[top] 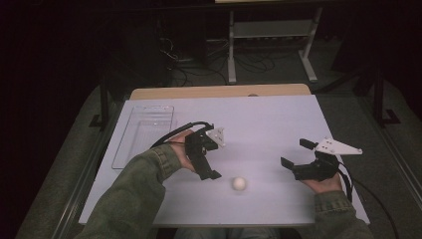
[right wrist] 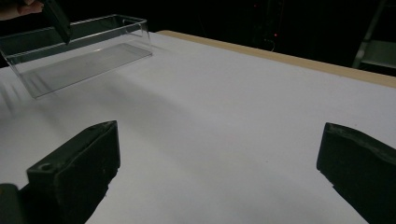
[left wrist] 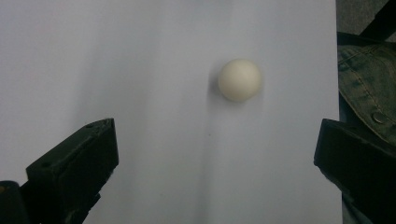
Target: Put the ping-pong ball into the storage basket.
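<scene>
A white ball [top: 239, 183] is lying on the white table [top: 268, 119], near its front edge and between the 2 hands. The left tongs [top: 211, 159] are hovering just beside it, to its left, pointing down toward the table with the jaws spread wide and gripping nothing; in the left gripper view the ball [left wrist: 239, 80] is sitting ahead of the gap between the jaws, untouched. The right tongs [top: 294, 153] are hanging well apart from the ball at the right side, jaws also spread and empty. A clear plastic tray [top: 144, 130] is resting at the table's left side, behind the left hand.
</scene>
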### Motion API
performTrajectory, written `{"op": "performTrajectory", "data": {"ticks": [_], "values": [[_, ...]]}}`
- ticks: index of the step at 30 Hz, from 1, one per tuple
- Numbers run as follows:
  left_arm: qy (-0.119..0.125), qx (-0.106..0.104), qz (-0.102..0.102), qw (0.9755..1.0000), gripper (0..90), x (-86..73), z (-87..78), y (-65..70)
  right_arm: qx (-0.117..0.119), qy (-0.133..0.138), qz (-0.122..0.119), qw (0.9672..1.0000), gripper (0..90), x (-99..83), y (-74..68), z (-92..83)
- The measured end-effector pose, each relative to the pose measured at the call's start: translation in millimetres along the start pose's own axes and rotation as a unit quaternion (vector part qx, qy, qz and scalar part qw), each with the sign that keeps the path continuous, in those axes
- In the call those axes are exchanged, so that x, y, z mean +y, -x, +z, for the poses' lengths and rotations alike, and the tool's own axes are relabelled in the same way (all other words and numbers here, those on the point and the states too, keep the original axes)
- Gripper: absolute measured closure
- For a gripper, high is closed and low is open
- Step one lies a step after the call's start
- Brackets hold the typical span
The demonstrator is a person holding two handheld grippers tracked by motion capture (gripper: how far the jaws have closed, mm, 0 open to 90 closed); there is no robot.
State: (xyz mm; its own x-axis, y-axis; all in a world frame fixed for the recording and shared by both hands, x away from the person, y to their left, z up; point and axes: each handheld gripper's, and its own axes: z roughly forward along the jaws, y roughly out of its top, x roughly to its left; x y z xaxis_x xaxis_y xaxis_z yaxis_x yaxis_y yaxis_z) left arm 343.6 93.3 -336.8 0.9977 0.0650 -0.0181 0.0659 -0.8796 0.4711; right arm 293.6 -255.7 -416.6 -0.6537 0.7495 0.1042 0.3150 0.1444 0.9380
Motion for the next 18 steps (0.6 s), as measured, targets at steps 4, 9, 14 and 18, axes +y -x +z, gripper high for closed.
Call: {"op": "performTrajectory", "data": {"ticks": [4, 9, 14, 18], "values": [[-0.008, -0.01, -0.001, 0.9999, 0.0, 1.6, 4.5, -1.0, 0.0, 0.0, 0.001, 1.0, 0.0, 0.0, 0.1, -0.1], [-0.01, -0.014, -0.001, 0.9999, 0.0, 5.3, 7.7, -1.9, 0.001, 0.0, 0.0, 1.0, 0.0, 0.0, -0.1, 0.1], [-0.011, -0.016, 0.001, 0.9998, 0.0, 8.6, 13.9, -0.8, 0.002, -0.001, -0.001, 1.0, 0.0, 0.0, -0.3, 0.2], [-0.004, -0.02, 0.003, 0.9998, 0.0, 11.7, 19.8, 1.2, 0.001, -0.001, -0.002, 1.0, 0.0, 0.1, -0.6, -0.1]]}}
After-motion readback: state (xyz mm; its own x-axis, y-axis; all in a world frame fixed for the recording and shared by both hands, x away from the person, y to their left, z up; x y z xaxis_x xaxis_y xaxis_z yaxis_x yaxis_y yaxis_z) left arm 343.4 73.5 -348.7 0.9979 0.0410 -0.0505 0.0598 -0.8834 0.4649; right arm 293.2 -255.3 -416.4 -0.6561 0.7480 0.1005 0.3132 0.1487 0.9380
